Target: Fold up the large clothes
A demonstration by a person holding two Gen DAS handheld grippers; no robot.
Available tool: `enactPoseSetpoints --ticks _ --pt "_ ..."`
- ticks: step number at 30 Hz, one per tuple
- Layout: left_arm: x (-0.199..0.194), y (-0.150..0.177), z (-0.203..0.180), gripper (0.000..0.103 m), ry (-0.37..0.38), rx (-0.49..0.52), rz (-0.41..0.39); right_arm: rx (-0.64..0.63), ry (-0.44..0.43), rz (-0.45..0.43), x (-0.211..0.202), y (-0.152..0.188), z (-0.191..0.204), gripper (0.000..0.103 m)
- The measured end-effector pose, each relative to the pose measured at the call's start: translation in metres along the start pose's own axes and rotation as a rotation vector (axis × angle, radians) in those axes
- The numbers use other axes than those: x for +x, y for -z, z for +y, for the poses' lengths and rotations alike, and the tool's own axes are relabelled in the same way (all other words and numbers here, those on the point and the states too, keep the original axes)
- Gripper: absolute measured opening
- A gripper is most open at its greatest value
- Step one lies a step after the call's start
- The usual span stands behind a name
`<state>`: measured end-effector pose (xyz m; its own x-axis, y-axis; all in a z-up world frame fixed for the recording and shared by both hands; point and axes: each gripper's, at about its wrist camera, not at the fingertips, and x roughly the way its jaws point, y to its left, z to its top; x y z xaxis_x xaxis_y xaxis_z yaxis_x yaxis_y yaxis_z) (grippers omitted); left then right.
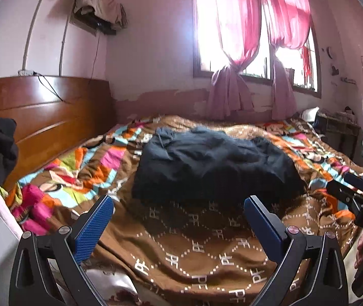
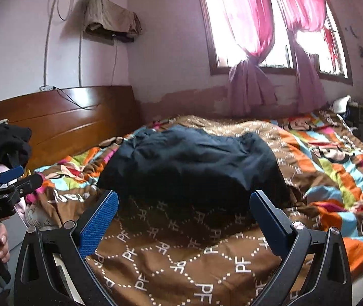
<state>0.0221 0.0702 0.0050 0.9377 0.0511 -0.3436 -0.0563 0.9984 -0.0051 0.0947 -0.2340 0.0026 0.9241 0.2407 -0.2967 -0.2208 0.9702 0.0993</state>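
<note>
On the bed (image 1: pixel 207 250), dark garment (image 1: pixel 214 165) looks folded.
Your left hand-held gripper (image 1: pixel 178 210) and right hand-held gripper (image 2: pixel 185 204) hang released, empty.

Matt dark cloth garment (image 1: pixel 212 163); glossy wooden headboard (image 1: pixel 46 112); textured blue fingers (image 2: pixel 99 224).
</note>
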Motion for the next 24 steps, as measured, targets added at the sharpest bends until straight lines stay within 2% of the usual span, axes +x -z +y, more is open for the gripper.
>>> enactPoseSetpoints --ticks 8,24 --pt "0.0029 0.0045 0.0011 0.103 -0.011 -0.010 0.022 0.012 0.013 0.033 0.0062 0.0060 -0.0053 0.102" --pt "0.0029 0.0035 -0.0001 0.103 -0.013 -0.010 0.026 0.000 0.010 0.035 0.0052 0.0056 -0.0010 0.102"
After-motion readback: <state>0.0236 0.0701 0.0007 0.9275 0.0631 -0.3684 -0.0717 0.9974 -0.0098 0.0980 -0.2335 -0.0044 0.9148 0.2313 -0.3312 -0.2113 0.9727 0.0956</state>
